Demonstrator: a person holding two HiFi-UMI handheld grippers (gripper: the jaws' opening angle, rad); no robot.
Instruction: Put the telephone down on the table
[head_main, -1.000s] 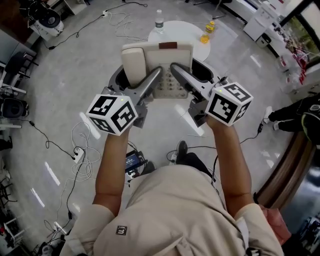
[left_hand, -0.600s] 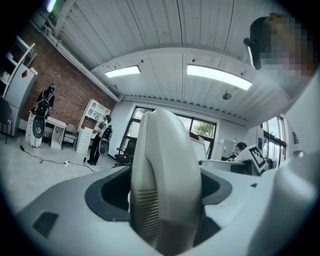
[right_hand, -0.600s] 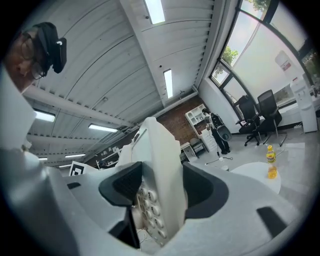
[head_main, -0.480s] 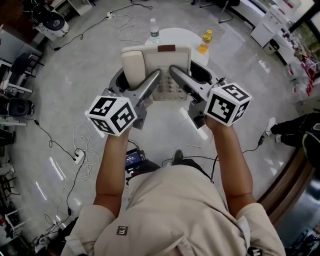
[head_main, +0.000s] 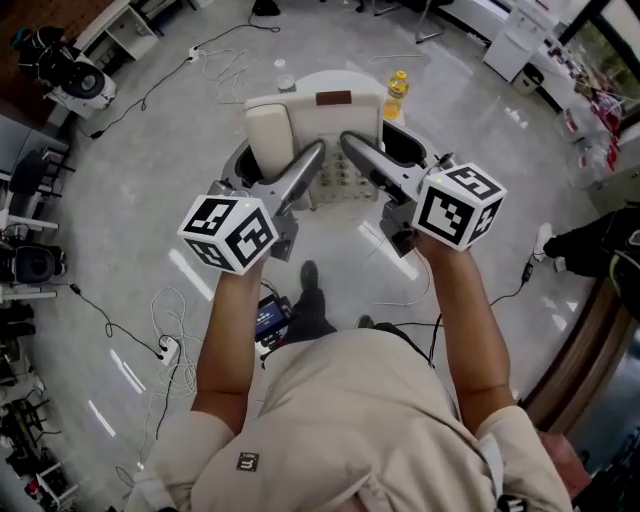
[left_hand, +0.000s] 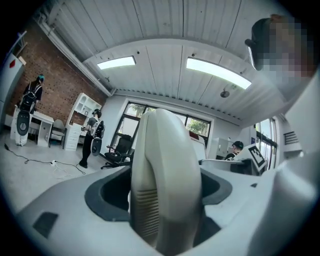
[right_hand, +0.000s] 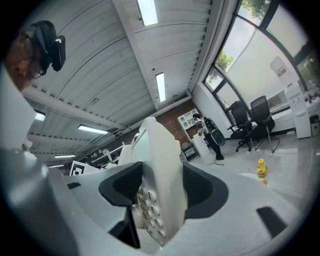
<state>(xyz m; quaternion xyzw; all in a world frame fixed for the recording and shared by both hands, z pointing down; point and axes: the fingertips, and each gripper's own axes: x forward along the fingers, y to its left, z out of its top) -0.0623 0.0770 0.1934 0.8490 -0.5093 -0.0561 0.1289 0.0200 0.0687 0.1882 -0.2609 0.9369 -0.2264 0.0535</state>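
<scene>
Two tools, left tool (head_main: 312, 156) and right tool (head_main: 352, 146), clamp the telephone (head_main: 320, 118) aloft over the floor (carrying step, I judge), short of the counter (head_main: 350, 78), so next: reach forward, lower gently.

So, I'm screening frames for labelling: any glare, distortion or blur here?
Head view: wide-angle bend, light streaks glaring on the floor, telephone sharp. Left gripper view: heavy fisheye, dark corners, bright ceiling lights. Right gripper view: same fisheye, windows washed out, keypad crisp.

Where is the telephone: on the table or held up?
Held up: left claw and right claw each clamp the telephone; floor shows under it, table beyond.
</scene>
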